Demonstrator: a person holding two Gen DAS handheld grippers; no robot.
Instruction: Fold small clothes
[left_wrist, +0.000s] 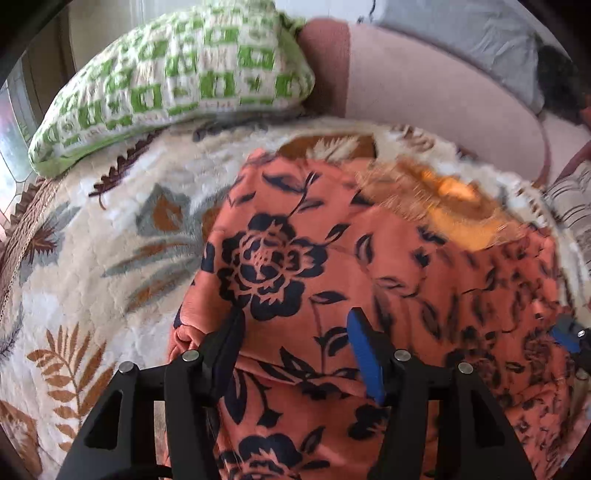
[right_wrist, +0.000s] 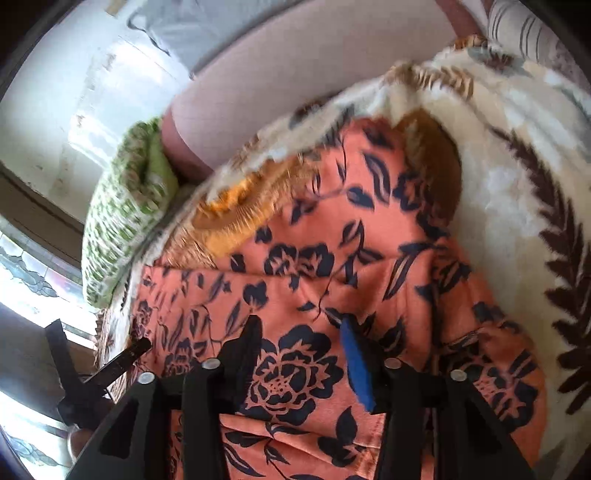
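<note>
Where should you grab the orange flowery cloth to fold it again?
Probably the rounded folded edge of the orange flowery cloth, by the left tool. Come from the blanket side, low: there the edge bulges up, while the middle lies flat with nothing to pinch.

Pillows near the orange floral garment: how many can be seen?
1. The green and white patterned pillow lies on the leaf-print blanket against the pink sofa back, beyond the orange floral garment. Others may lie outside both views.
</note>
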